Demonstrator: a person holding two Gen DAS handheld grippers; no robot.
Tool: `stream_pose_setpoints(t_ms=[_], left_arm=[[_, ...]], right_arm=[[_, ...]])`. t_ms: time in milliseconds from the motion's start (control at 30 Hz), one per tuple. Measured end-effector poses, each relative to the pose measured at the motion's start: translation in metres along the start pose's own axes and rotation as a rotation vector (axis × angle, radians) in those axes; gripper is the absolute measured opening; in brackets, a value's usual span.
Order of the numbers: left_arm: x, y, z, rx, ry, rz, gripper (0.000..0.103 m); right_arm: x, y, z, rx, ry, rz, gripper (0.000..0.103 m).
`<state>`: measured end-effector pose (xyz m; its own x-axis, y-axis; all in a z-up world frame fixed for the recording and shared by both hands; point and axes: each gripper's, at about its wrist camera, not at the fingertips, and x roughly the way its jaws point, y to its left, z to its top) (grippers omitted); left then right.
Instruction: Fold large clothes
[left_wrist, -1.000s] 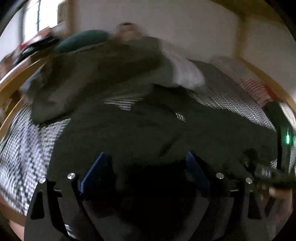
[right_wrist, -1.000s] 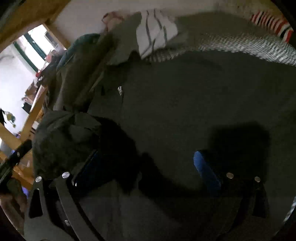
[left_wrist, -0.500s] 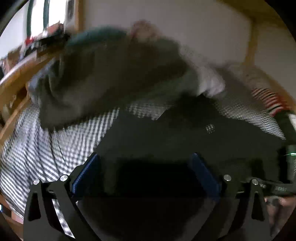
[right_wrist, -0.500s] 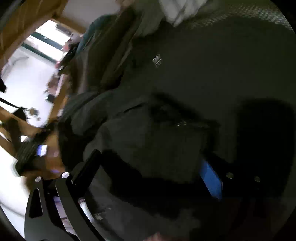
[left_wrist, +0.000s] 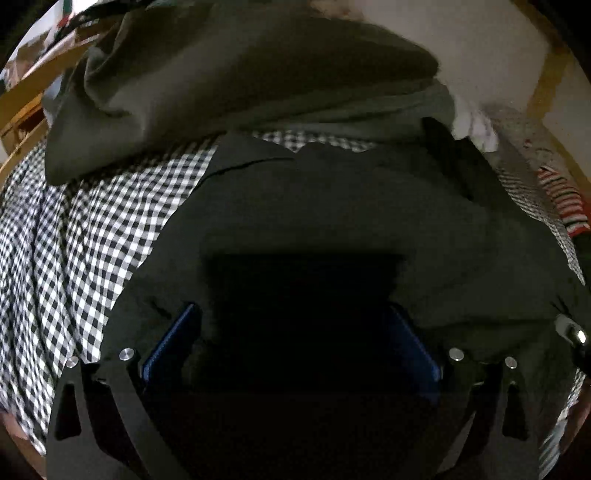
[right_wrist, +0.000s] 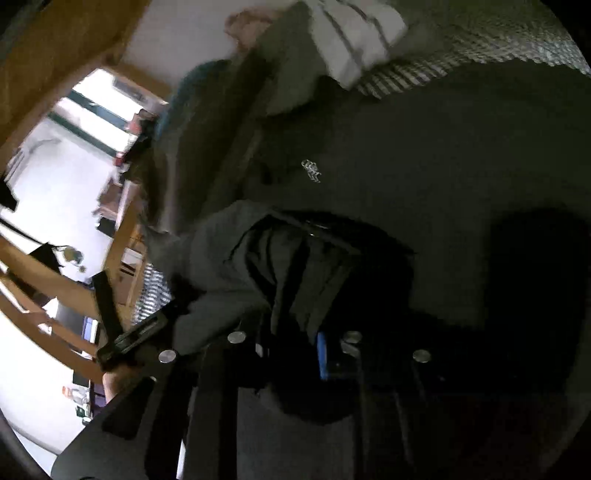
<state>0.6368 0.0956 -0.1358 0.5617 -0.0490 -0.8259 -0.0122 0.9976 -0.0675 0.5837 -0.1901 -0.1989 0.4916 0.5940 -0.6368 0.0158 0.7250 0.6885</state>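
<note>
While the left wrist view is looking down, the left claw (left_wrist: 291, 339) is hovering wide and empty over the dark jacket (left_wrist: 332, 206), lying on the checked bedsheet (left_wrist: 92, 229). In the right wrist view, the right claw (right_wrist: 291, 347) is pinching a bunched jacket fold (right_wrist: 280, 266); folding seems barely begun.

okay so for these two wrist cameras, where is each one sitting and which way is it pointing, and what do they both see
Left wrist: sits on the left gripper, facing forward over the dark garment spread on the checked sheet; its open blue-padded fingers show.
Right wrist: sits on the right gripper, rolled sideways, looking along the same dark garment toward a bright window; its fingers are closed on a bunched fold.
Shared: the dark garment, the checked sheet and the grey-green clothes pile behind.
</note>
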Motion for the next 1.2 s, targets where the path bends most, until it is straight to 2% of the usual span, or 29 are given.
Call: stream_pose_setpoints(t_ms=[67, 133, 167, 200, 233, 267, 300, 333, 400, 433, 500, 533, 567, 667, 800, 867, 900, 933, 967, 1000, 1033, 1100, 1133, 1200], left_arm=[[0.009, 0.002, -0.001, 0.009, 0.015, 0.024, 0.098], [0.001, 0.003, 0.002, -0.026, 0.018, 0.029, 0.098], [-0.007, 0.003, 0.002, -0.044, 0.013, 0.030, 0.098], [-0.022, 0.004, 0.000, -0.067, -0.013, 0.018, 0.098], [-0.045, 0.003, -0.006, -0.077, -0.063, -0.014, 0.098], [-0.057, 0.000, -0.009, -0.068, -0.085, -0.022, 0.098], [-0.068, -0.006, -0.013, -0.044, -0.100, -0.022, 0.098], [-0.071, -0.017, -0.015, 0.012, -0.098, -0.014, 0.098], [-0.054, -0.030, -0.018, 0.099, -0.036, 0.041, 0.098], [-0.042, -0.027, -0.018, 0.106, -0.005, 0.075, 0.098], [-0.013, -0.012, -0.017, 0.073, 0.073, 0.096, 0.098], [-0.008, -0.007, -0.016, 0.062, 0.081, 0.094, 0.098], [-0.003, -0.004, -0.017, 0.058, 0.082, 0.093, 0.098], [0.003, 0.000, -0.014, 0.072, 0.089, 0.092, 0.098], [-0.008, 0.001, -0.008, 0.064, 0.075, 0.102, 0.098], [-0.038, -0.008, -0.015, 0.084, -0.037, 0.074, 0.098], [-0.044, -0.012, -0.018, 0.097, -0.060, 0.079, 0.098], [-0.045, -0.019, -0.022, 0.124, -0.072, 0.087, 0.098], [-0.034, -0.024, -0.025, 0.160, -0.044, 0.093, 0.098], [-0.017, -0.026, -0.026, 0.177, 0.019, 0.115, 0.098], [-0.011, -0.025, -0.026, 0.170, 0.038, 0.122, 0.098], [-0.027, -0.026, -0.022, 0.121, 0.001, 0.112, 0.098], [-0.037, -0.029, -0.021, 0.107, -0.027, 0.086, 0.098], [-0.061, -0.053, -0.020, 0.092, -0.108, -0.010, 0.098]], right_arm=[[0.023, -0.008, -0.001, -0.001, 0.049, -0.050, 0.029], [0.012, 0.000, -0.006, -0.033, 0.001, -0.104, 0.046], [-0.001, 0.006, -0.008, -0.047, -0.046, -0.146, 0.069], [-0.025, 0.014, -0.014, -0.081, -0.146, -0.192, 0.091], [-0.039, 0.020, -0.018, -0.116, -0.215, -0.223, 0.095], [-0.058, 0.036, -0.024, -0.205, -0.305, -0.299, 0.096], [-0.065, 0.052, -0.028, -0.294, -0.335, -0.362, 0.096], [-0.061, 0.068, -0.030, -0.375, -0.325, -0.382, 0.096], [-0.036, 0.089, -0.029, -0.475, -0.263, -0.366, 0.096], [-0.021, 0.096, -0.029, -0.508, -0.235, -0.368, 0.096], [0.032, 0.101, -0.026, -0.544, -0.092, -0.406, 0.095], [0.068, 0.091, -0.023, -0.504, 0.022, -0.457, 0.095], [0.081, 0.080, -0.022, -0.474, 0.055, -0.459, 0.099], [0.096, 0.076, -0.019, -0.487, 0.049, -0.504, 0.101], [0.072, 0.087, -0.025, -0.496, 0.033, -0.505, 0.100], [0.052, 0.084, -0.031, -0.484, -0.025, -0.525, 0.100], [0.050, 0.077, -0.030, -0.463, -0.029, -0.546, 0.100], [0.057, 0.061, -0.027, -0.424, 0.007, -0.535, 0.100], [0.064, 0.048, -0.028, -0.400, 0.035, -0.508, 0.101], [0.066, 0.041, -0.027, -0.391, 0.021, -0.476, 0.101], [0.063, 0.039, -0.026, -0.398, 0.004, -0.457, 0.101], [0.035, 0.036, -0.024, -0.401, 0.004, -0.374, 0.100], [0.007, 0.028, -0.023, -0.372, -0.034, -0.337, 0.100], [-0.048, 0.002, -0.018, -0.290, -0.105, -0.294, 0.100]])
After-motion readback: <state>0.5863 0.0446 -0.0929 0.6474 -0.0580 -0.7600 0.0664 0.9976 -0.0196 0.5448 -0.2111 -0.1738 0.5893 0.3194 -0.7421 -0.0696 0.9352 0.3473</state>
